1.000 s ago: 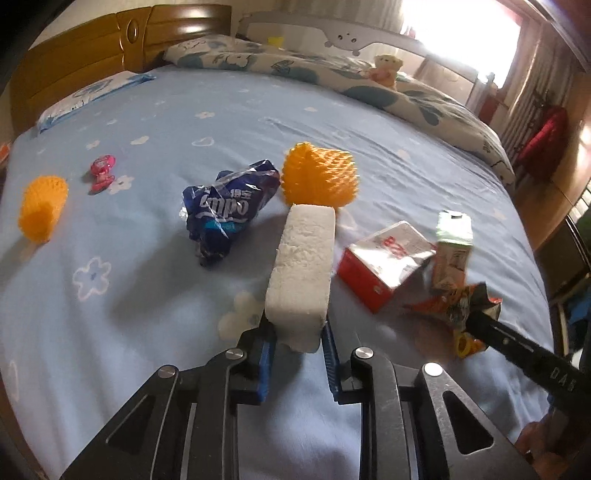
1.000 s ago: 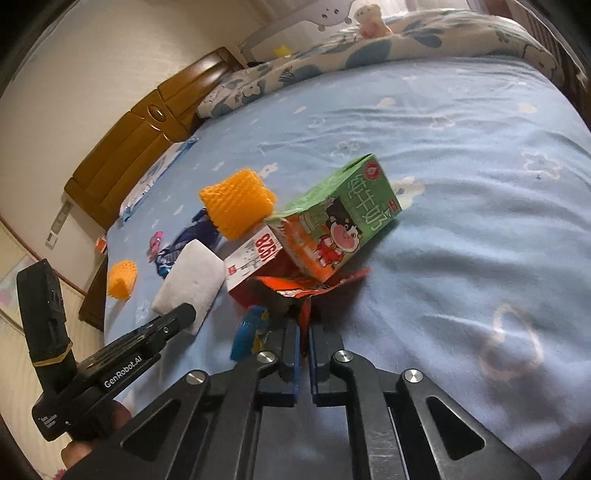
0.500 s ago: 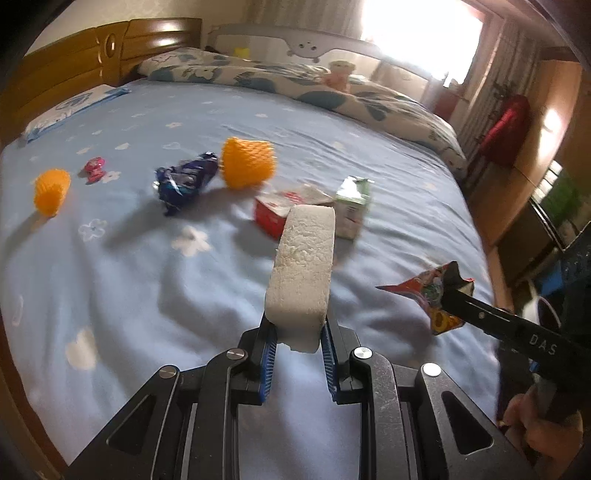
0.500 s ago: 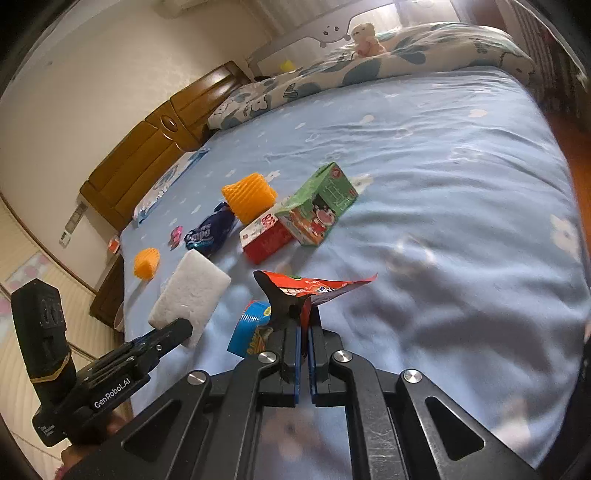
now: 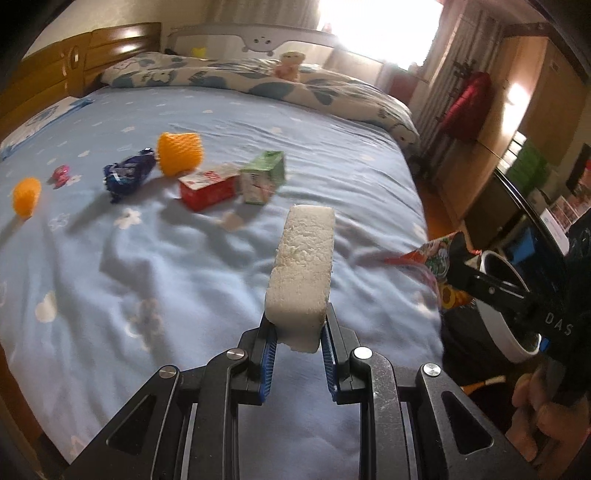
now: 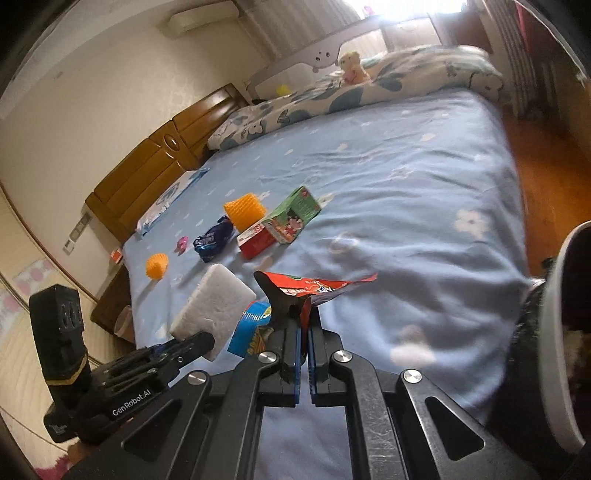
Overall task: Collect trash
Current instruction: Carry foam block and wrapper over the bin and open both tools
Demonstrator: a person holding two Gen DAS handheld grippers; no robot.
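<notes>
Left tongs [image 5: 298,334] grip a foam block [image 5: 303,273] by its end; right tongs [image 6: 303,341] pinch a wrapper [image 6: 317,287] above the bed [image 6: 406,192], near what may be a bin [image 6: 561,332]. Either could slip free.

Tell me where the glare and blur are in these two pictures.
Left wrist view: the window is blown out; the foam block is sharp, the snack wrapper streaked. Right wrist view: glare at the top edge, the bed sheet smeared toward the right, the trash bin rim blurred.
</notes>
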